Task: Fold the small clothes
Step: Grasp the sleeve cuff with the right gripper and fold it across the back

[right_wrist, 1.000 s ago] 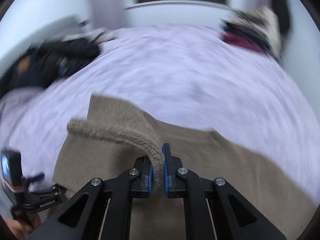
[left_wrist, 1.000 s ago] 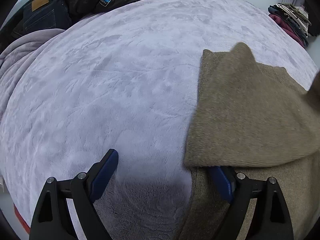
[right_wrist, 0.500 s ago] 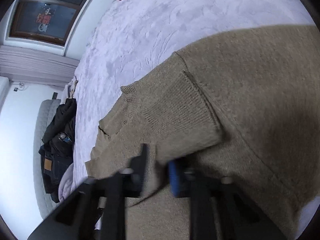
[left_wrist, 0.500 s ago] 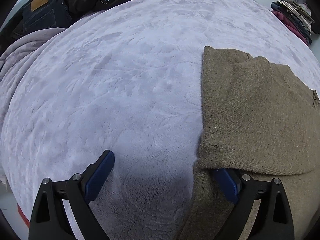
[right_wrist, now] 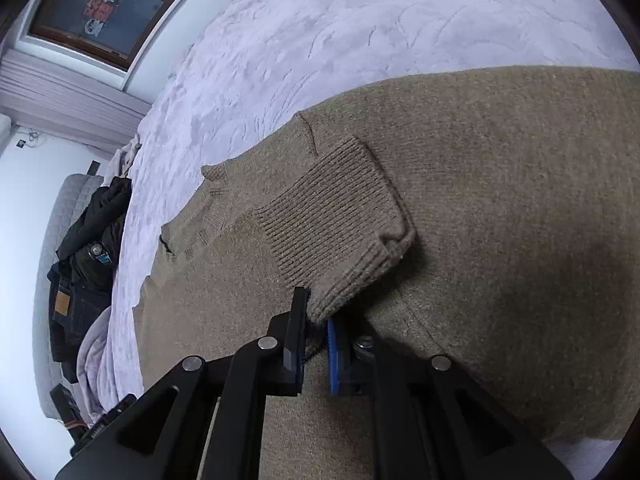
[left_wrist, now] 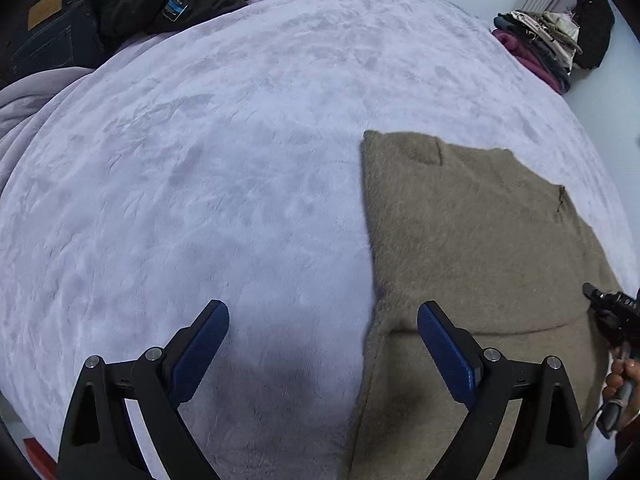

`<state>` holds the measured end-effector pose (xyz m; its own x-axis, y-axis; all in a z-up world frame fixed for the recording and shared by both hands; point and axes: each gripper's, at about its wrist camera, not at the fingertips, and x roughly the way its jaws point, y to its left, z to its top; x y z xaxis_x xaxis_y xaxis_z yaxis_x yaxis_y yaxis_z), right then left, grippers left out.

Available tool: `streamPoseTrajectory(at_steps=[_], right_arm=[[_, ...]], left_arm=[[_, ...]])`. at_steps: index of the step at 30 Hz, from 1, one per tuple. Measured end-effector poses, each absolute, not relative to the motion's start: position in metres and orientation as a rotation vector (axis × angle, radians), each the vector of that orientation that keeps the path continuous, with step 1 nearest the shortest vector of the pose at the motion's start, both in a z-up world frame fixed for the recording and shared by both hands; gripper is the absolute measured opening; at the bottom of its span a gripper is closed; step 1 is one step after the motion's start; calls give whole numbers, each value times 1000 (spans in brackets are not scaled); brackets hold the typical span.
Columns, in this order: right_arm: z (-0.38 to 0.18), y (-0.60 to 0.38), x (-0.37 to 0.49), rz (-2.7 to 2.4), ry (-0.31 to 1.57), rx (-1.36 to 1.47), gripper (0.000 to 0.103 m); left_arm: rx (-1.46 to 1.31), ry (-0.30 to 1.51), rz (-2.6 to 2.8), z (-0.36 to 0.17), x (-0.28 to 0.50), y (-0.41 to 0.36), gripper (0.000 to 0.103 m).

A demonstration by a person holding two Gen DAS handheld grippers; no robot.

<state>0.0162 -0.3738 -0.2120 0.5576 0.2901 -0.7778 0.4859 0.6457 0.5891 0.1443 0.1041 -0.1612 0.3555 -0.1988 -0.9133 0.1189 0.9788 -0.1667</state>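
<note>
Sweater (left_wrist: 472, 240): brown knit, lying flat on the lilac bed cover (left_wrist: 220, 180), one sleeve laid across the body.
Sleeve cuff (right_wrist: 340, 220): ribbed end resting on the sweater's body; its corner runs down into the right gripper (right_wrist: 316, 344).
Right gripper: jaws narrow, pinched on the cuff's corner, low over the sweater.
Left gripper (left_wrist: 322, 344): jaws spread wide, nothing between them but bed cover and the sweater's left edge; one blue pad hangs over the sweater, the other over bare cover, neither pressing on the knit.
Hand (left_wrist: 620, 380): at the sweater's right side, gripping the handle of the other tool.
Dark clothes pile (left_wrist: 132, 4): jeans and a black jacket heaped well beyond the sweater, at the far left of the bed.
Folded stack (left_wrist: 536, 48): maroon and pale garments, far corner of the bed beyond the sweater.
</note>
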Motion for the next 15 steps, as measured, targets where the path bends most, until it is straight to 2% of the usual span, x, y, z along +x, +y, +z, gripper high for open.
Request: streamPoseTrajectory(at_steps=[5,7,8,9,10,11,15], right_arm=[[-212,-375,16,-126,1008,914,10],[-212,-376,16,-120,1009,919,10],[-213,-375,17,-117,1011,920,10],[-213,-376,17,-113,1012,923,11],[-214,-376,17,-109,1013,929,11],[-214,-378,17,-109,1015,935,11],[-198,-378,18,-107,1020,901,9]], left_arm=[[-174,1218,-294,-178,211,74,95],[-164,1252,-309,-191,229,58,69],[-150,1278,-306,-197,235,50,63],[-145,1284,-304,-200,238,47,49],[-150,1281,-318,-201,240,45,25],[-157,1278,-327,-200,240,44,16],[-114,1196,-291,-186,236,52,14]])
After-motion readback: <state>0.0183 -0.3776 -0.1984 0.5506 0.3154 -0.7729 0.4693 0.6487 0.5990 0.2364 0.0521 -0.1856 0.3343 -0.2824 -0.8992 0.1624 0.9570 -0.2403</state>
